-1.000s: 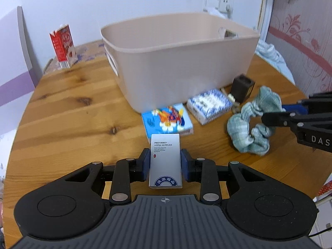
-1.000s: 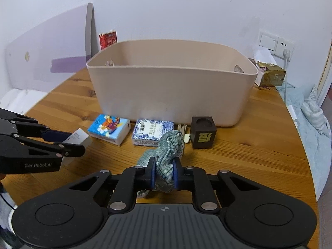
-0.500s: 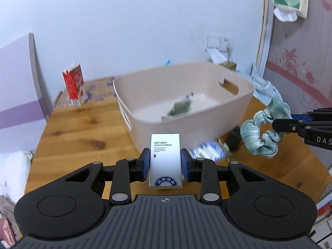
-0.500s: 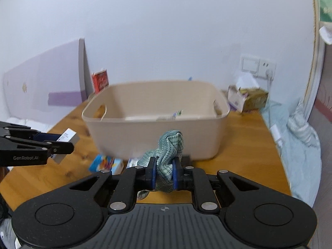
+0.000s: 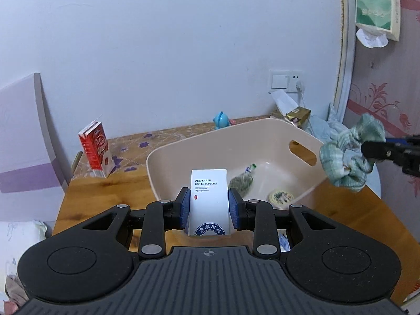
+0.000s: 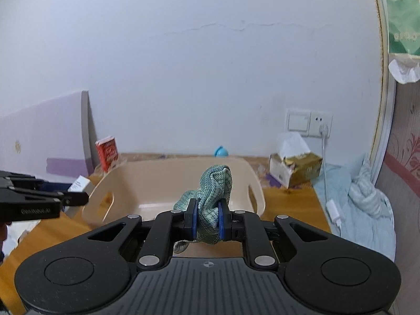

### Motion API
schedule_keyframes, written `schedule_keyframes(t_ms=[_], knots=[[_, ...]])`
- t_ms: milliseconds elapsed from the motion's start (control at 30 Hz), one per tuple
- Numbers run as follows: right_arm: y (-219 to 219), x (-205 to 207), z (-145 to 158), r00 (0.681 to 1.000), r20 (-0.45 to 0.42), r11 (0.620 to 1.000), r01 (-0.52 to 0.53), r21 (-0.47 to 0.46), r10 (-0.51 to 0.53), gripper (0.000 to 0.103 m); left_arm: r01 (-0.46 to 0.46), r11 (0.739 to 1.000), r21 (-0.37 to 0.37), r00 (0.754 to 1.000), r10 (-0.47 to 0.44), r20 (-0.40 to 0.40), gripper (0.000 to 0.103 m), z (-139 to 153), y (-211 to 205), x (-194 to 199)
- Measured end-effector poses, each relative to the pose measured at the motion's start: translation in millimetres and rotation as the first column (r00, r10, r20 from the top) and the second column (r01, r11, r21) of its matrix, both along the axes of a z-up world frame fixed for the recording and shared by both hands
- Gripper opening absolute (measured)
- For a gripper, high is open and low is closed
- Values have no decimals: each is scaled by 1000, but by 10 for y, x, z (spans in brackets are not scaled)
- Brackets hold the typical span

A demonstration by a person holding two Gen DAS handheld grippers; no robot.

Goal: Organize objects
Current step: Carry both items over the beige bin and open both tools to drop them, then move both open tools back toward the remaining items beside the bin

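My left gripper (image 5: 209, 210) is shut on a white box (image 5: 209, 199) printed "Preferred Hotel Supplies", held upright above the near rim of the beige plastic bin (image 5: 183, 152). Inside the bin lie a greenish packet (image 5: 241, 182) and a round tin (image 5: 280, 197). My right gripper (image 6: 207, 220) is shut on a green checked scrunchie (image 6: 214, 186), raised in front of the bin (image 6: 131, 181). In the left wrist view that scrunchie (image 5: 346, 157) hangs over the bin's right end. In the right wrist view the left gripper (image 6: 73, 198) with the white box (image 6: 78, 183) sits at the bin's left end.
A red carton (image 5: 95, 149) stands on the wooden table (image 5: 105, 191) left of the bin. A blue toy (image 5: 221, 119) and a torn tissue box (image 5: 296, 114) sit by the wall under a socket (image 5: 286, 81). Light blue cloth (image 6: 362, 204) lies at the table's right.
Both grippers have risen with their loads, from table level in front of the bin to above its rim. The bin's inside has come into view; the small boxes on the table have dropped out of sight.
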State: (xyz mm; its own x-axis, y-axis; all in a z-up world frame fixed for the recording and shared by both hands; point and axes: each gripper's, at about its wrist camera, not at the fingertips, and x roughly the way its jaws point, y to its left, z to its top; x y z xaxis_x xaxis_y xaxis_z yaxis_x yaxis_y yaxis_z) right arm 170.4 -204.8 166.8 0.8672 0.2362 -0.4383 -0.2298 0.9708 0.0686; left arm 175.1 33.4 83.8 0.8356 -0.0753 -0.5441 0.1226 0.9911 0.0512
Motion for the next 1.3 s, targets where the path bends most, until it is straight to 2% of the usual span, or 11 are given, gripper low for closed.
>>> schedule_keyframes(t_ms=[300,667,733,800,833,867,933,967,1100,1200,1300], knots=[[129,496,20,1000,3,999,0,-43,0,15,-42,998,44,996,45,-83,32,-267,-147,572],[341,980,-460,993,-119,981,-29,-194,6,16,-44,994,104,976,65,-210,32,-680,-149,947],[332,958,-498,993,-117,979,-23,-203,-1,19,-52,994,91,978,69,-196,34,-685,-128,932],[319,899,-489,996,-92,977,-22,-211,3,28,-50,996,75,981,63,-184,41,-646,-111,890],[304,854,-469,997,-74,977,-28,-211,12,34,-48,996,70,983,59,-171,51,-613,-109,854],[292,812,-436,998,-55,977,-33,-211,22,46,-51,996,69,987,60,-149,62,-571,-107,801],[270,716,-361,1000,-15,976,-28,-217,25,68,-66,995,74,992,74,-105,72,-481,-122,698],[258,660,-326,1000,3,975,-26,-219,27,74,-74,995,71,993,80,-86,75,-438,-121,647],[218,455,-254,999,25,970,-27,-243,34,82,-92,995,46,994,94,-49,80,-310,-74,431],[163,294,-299,999,31,963,-28,-268,38,101,-111,993,39,993,113,-32,84,-264,-36,262],[114,160,-410,999,20,954,-40,-298,48,103,-138,990,36,990,139,-33,87,-268,-6,109]])
